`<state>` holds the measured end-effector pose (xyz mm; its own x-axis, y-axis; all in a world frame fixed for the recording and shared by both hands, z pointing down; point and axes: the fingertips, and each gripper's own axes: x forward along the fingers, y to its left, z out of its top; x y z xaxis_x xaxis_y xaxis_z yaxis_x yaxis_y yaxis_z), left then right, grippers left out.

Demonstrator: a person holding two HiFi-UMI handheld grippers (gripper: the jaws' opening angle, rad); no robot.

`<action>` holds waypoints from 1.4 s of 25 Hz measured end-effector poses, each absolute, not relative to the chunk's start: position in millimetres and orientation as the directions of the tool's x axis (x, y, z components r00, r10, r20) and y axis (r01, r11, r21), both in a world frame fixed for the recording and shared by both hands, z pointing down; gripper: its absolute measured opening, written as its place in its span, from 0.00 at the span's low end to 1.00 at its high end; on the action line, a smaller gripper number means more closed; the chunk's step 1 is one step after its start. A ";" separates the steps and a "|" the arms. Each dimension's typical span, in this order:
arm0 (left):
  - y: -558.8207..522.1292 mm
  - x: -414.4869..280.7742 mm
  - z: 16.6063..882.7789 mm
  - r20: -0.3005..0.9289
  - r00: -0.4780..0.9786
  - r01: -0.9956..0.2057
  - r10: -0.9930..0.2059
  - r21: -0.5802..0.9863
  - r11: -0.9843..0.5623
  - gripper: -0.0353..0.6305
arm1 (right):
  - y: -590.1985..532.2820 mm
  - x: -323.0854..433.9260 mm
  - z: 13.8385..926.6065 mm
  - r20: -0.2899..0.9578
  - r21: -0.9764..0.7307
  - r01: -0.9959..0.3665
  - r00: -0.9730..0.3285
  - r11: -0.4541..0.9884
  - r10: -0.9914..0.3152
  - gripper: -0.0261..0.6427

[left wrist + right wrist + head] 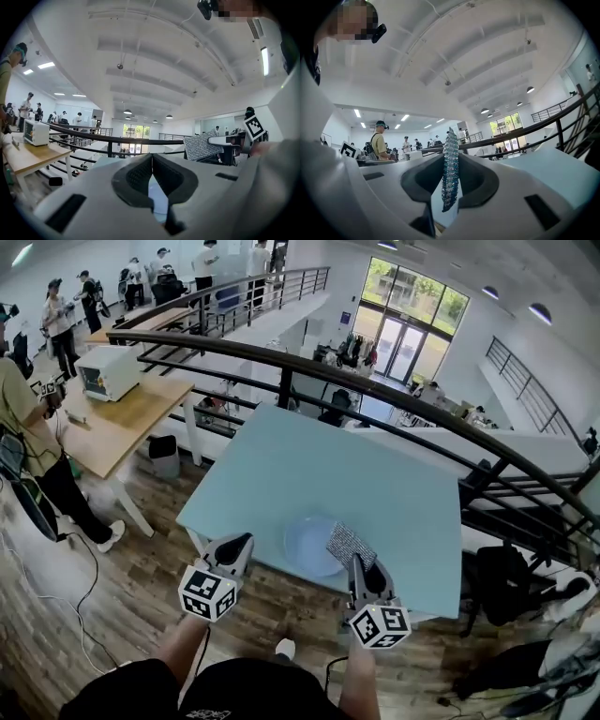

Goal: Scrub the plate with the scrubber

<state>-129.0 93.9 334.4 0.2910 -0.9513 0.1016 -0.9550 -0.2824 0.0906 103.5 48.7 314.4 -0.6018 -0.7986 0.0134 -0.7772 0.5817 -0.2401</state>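
A pale, see-through plate point(312, 545) lies near the front edge of the light blue table point(309, 474). My right gripper point(357, 562) is shut on a flat speckled scrubber point(351, 545), held on edge over the plate's right rim; in the right gripper view the scrubber point(450, 168) stands upright between the closed jaws. My left gripper point(243, 546) sits at the table's front edge, left of the plate, shut with nothing in it point(151, 177). From the left gripper view the scrubber point(202, 146) shows at the right.
A dark metal railing point(281, 357) runs behind the table. A wooden bench point(112, 418) with a white appliance point(108, 371) stands to the left, with people point(37, 456) nearby. Bags point(506, 587) lie on the floor at the right.
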 end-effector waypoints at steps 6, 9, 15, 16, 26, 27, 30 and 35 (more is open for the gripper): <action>50.4 -112.1 331.3 0.101 0.261 -0.964 -0.960 0.078 -0.254 0.07 | -2.3 119.7 318.3 0.020 -0.246 -0.762 -0.622 0.599 -0.783 0.17; 26.2 -91.7 330.5 0.101 0.252 -0.966 -0.963 0.079 -0.244 0.07 | -28.7 138.1 320.2 0.020 -0.252 -0.753 -0.632 0.608 -0.774 0.17; -1.2 -69.3 336.2 0.114 0.234 -0.971 -0.965 0.080 -0.226 0.07 | -63.1 156.0 323.9 0.021 -0.255 -0.736 -0.652 0.627 -0.758 0.17; -2.0 -69.9 338.1 0.115 0.231 -0.972 -0.966 0.080 -0.222 0.07 | -64.8 155.6 326.0 0.021 -0.255 -0.734 -0.654 0.629 -0.756 0.17; -32.6 -54.3 346.2 0.178 0.217 -0.976 -0.960 0.060 -0.210 0.07 | -94.1 173.8 339.7 0.038 -0.302 -0.724 -0.660 0.621 -0.751 0.17; -36.6 -54.9 348.5 0.188 0.218 -0.976 -0.958 0.060 -0.210 0.07 | -97.1 173.2 340.3 0.043 -0.304 -0.724 -0.660 0.620 -0.750 0.17; -44.6 -61.4 371.7 0.216 0.223 -0.975 -0.951 0.067 -0.213 0.07 | -103.6 165.6 360.8 0.064 -0.304 -0.727 -0.660 0.615 -0.749 0.17; -61.6 -67.5 395.2 0.256 0.247 -0.968 -0.935 0.100 -0.229 0.07 | -117.9 157.2 379.3 0.109 -0.310 -0.735 -0.657 0.603 -0.746 0.17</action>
<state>-67.5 -61.6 395.2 0.2473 -0.9345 0.2560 -0.9683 -0.2288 0.1000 157.2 -117.9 379.3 -0.6574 -0.7457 0.1087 -0.7351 0.6028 -0.3101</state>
